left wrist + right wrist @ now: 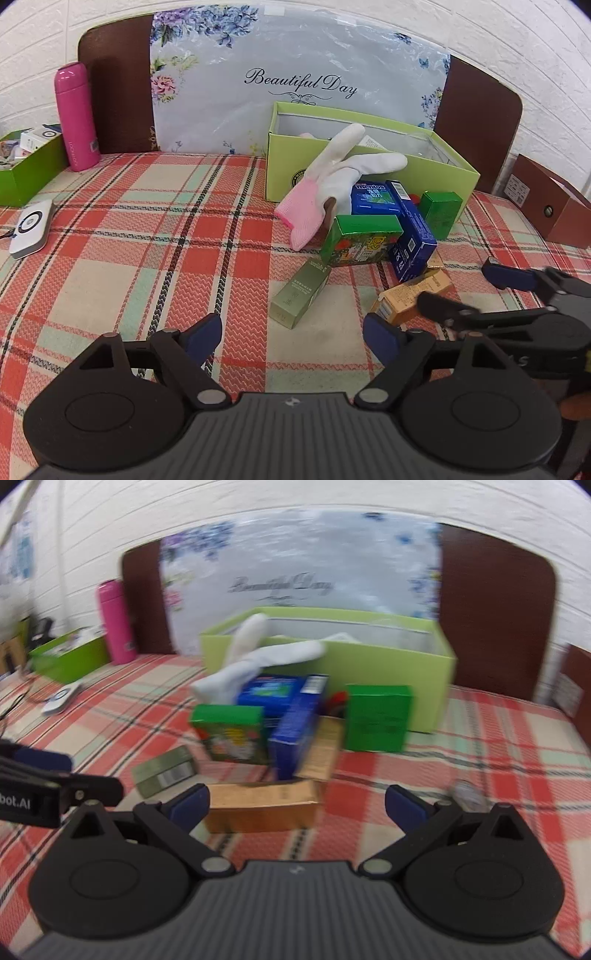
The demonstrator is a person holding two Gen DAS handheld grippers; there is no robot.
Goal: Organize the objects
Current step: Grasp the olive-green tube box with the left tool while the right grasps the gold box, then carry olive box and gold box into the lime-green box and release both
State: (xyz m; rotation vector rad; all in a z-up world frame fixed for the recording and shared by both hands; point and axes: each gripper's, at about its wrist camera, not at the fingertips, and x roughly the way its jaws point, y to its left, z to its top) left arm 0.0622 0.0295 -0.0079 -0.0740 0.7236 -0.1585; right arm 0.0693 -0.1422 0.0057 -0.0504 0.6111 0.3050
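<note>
two sets of tongs over a bed spread with a red, cream and green plaid cover (129, 240), both empty. left gripper (291, 338) spread wide, nothing between the blue pads, hovering near the bed's near edge just short of a slim olive-green carton (297, 295). right gripper (297, 806) likewise spread wide, gripping nothing, with a tan carton (262, 805) lying crosswise just ahead of the gap; right-wrist view blurred, so contact not certain.

toward the bed's far right side, against the headboard: an open lime-green box (373, 162), mostly empty. heaped against its front wall, a pile of small things: a white glove with pink cuff (325, 181) draped over the box rim, a blue mentos pack (375, 199), a dark blue carton (412, 236) leaning, a green printed carton (360, 240), a plain green box (439, 214) standing upright. at the far left corner, a pink flask (75, 114) upright beside a second green box (29, 162) already holding items; a white device (31, 227) near the left edge.

likely handling: cartons light, stiff, thin-walled cardboard, easy to crush if squeezed hard and apt to slide on the cloth; best taken across the narrow faces near the middle. glove soft and limp, best pinched at the cuff. leaning cartons may topple when a neighbour gets lifted.
</note>
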